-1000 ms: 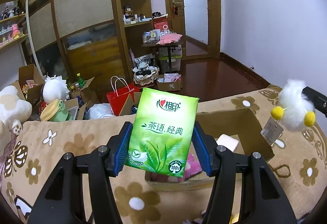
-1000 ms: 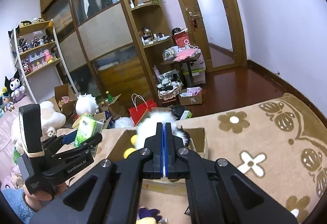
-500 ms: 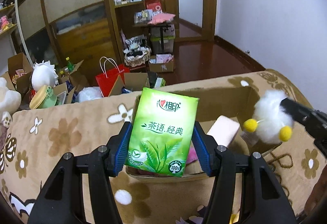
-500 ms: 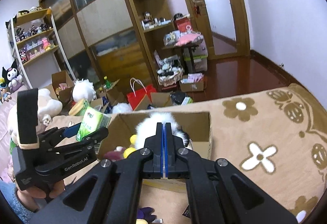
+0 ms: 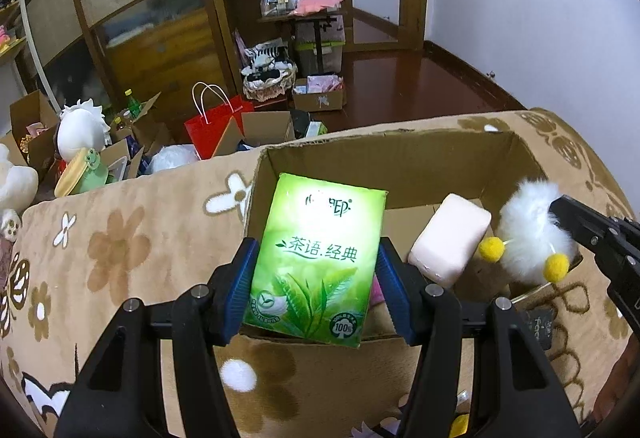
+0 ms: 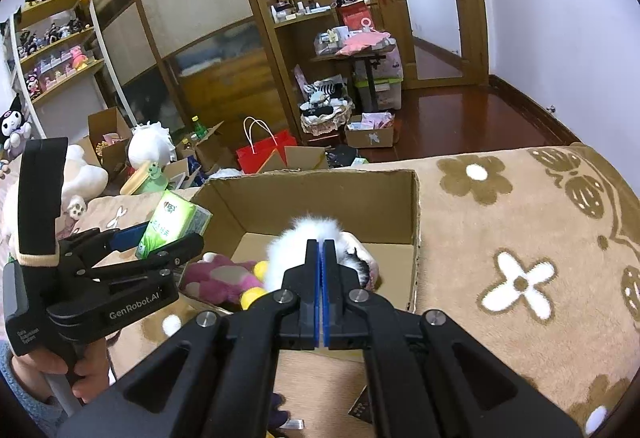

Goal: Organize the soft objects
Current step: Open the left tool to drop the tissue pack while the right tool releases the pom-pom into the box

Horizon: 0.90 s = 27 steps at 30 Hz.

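My left gripper (image 5: 316, 274) is shut on a green tissue pack (image 5: 316, 258), held upright over the near left corner of an open cardboard box (image 5: 400, 158). The same pack (image 6: 172, 224) and left gripper (image 6: 160, 244) show at the left of the right wrist view. My right gripper (image 6: 320, 250) is shut on a white fluffy toy (image 6: 300, 242) with yellow pompoms; the toy (image 5: 528, 234) hangs over the box's right side. Inside the box lie a pale pink block (image 5: 450, 238) and a pink plush (image 6: 222, 278).
The box (image 6: 320, 194) sits on a beige flower-patterned blanket (image 6: 520, 238). Beyond it the floor holds a red bag (image 5: 212, 122), cardboard boxes, plush toys and a wooden cabinet (image 5: 168, 38). A hand (image 6: 52, 366) holds the left gripper's handle.
Both grippers have come down and closer to the box, each keeping its hold. The tissue pack and the white toy now hang over the box opening, and the box interior shows more.
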### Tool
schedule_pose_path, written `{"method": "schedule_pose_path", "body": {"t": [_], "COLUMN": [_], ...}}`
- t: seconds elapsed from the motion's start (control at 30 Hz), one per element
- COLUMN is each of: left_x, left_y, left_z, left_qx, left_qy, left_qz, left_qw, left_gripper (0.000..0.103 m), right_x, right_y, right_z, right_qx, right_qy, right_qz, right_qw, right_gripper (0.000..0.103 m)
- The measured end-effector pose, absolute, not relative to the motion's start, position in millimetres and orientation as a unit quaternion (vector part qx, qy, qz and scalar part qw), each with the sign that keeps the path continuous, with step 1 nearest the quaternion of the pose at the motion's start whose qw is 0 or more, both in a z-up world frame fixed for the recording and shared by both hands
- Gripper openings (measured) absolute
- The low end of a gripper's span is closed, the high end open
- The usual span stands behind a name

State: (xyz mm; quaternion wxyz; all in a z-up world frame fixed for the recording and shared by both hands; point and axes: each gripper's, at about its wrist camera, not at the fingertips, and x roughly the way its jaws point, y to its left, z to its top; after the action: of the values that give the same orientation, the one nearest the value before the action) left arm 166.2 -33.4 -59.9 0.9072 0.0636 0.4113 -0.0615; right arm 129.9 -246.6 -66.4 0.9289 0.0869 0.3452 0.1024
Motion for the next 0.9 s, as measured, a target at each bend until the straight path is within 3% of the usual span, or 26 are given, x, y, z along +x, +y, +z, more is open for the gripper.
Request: {"method": "schedule_pose_path", "body": {"t": [0.37,0.5,0.73,0.9], "left_x": [163.8,161.6,159.0,153.5], "left_y": [-42.5,-43.1,-40.7,-38.6], "left_z": [-63.7,-62.3,-57.7,-53.0], "left_qx": [0.084,0.088,0.088,0.09], "left_qy": [0.414,0.409,0.405,0.403], "left_qz": [-0.062,-0.062,-0.062,-0.058], "left_qw": [0.904,0.906,0.908,0.909], "left_gripper": [0.058,0.067,0.075,0.079], "right_x": [134.3,133.4,132.8,129.2], "right_y": [-243.3,-241.7,-241.4,-242.7], "right_z": [-79.5,-80.4,-80.5,-77.5], "right_qx": [0.082,0.079,0.077,0.079], "right_qy": [0.369,0.372,0.373,0.369], "right_qz": [0.1,0.101,0.098,0.095], "right_qw": [0.92,0.919,0.919,0.921], "right_gripper": [0.002,0.002,0.002,0.01]}}
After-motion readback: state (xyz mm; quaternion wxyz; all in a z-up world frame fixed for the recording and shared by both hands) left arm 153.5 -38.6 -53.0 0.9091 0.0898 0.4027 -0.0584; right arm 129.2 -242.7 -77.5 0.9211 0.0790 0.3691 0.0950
